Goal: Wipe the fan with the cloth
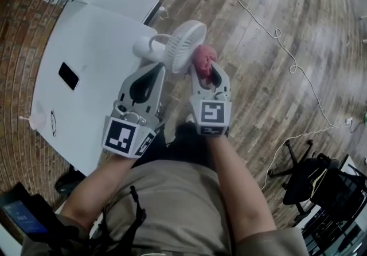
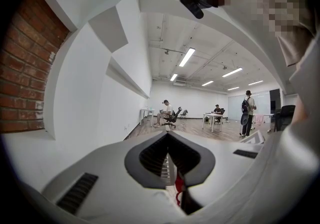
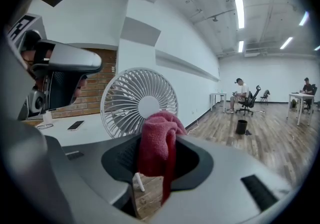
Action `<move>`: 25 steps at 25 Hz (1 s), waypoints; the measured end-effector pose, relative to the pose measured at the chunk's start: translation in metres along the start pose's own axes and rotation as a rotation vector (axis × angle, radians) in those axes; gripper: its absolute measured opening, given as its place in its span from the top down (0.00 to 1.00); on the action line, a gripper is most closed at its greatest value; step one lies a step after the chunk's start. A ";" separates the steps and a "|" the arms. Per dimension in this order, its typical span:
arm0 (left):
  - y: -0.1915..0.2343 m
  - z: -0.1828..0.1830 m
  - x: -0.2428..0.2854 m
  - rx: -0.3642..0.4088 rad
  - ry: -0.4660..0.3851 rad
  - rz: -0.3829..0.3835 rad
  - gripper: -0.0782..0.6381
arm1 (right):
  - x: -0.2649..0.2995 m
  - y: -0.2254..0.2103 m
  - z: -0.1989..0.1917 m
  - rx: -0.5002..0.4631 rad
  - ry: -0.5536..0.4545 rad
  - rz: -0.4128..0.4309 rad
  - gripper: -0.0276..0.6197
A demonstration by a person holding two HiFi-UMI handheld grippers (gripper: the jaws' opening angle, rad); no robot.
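A white fan point(image 1: 184, 43) stands on its round base point(image 1: 144, 47) at the edge of the white table point(image 1: 97, 37). In the right gripper view its grille point(image 3: 139, 98) faces me, just beyond the jaws. My right gripper point(image 1: 205, 67) is shut on a bunched red cloth point(image 1: 203, 58), held close to the fan's right side. The cloth point(image 3: 157, 143) stands up between that gripper's point(image 3: 155, 168) jaws. My left gripper point(image 1: 159, 69) hovers by the fan's neck with its jaws shut and nothing between them. In its own view the left gripper point(image 2: 169, 160) shows no fan, only the room.
A black phone point(image 1: 69, 75) and a thin dark loop point(image 1: 53, 123) lie on the table. A white cable point(image 1: 284, 40) runs over the wooden floor, and an office chair point(image 1: 307, 177) stands at the lower right. A brick wall point(image 1: 17, 37) lies to the left.
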State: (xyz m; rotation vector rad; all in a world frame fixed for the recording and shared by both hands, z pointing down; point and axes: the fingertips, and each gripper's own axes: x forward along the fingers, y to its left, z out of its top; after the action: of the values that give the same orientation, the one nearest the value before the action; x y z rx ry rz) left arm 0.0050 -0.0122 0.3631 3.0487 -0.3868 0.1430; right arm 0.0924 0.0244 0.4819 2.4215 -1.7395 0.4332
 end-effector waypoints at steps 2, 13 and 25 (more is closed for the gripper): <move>0.003 0.000 -0.004 -0.001 0.003 0.003 0.89 | -0.002 0.006 0.000 0.018 0.008 0.004 0.69; 0.011 -0.009 -0.016 -0.013 0.030 -0.036 0.89 | -0.019 0.039 0.013 0.097 -0.047 -0.007 0.69; 0.011 -0.010 -0.028 -0.023 0.029 -0.129 0.89 | -0.036 0.060 0.041 0.148 -0.081 -0.067 0.69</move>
State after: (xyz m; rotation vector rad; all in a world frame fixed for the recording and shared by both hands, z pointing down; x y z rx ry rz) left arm -0.0257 -0.0153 0.3708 3.0336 -0.1871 0.1745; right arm 0.0312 0.0264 0.4276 2.6256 -1.7078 0.4785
